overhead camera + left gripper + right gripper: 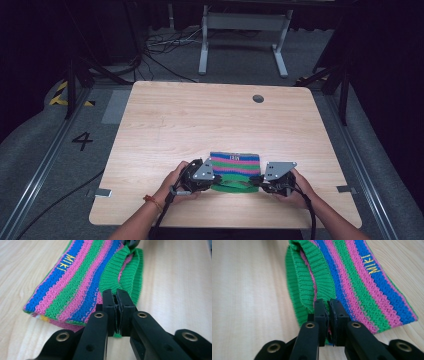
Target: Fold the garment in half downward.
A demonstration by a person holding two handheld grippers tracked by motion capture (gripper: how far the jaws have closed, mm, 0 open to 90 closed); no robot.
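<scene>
**A:** so where's the knit (235,165) sitting?

**B:** near edge of the table (165,120), about the middle, between both hands. Striped thing, pink/blue/green, folded flat, with a green ribbed hem (117,277) on the person's side. Yellow lettering (370,264) on a blue stripe.

**A:** and the hands?

**B:** both forearms come in from the bottom of the high view, angling inward. Left hand (175,185) wraps its gripper from the outside, right hand (295,187) mirrors it, wrists low by the tabletop.

**A:** grippers doing anything?

**B:** left gripper (216,178) is clamped tight on the hem at the knit's left end. You can see green fabric squeezed between the pads (110,307). Right gripper (254,178) is pinching the hem at the right end, same deal, jaws pressed together with cloth in between. Both point inward at each other, roughly level.
</scene>
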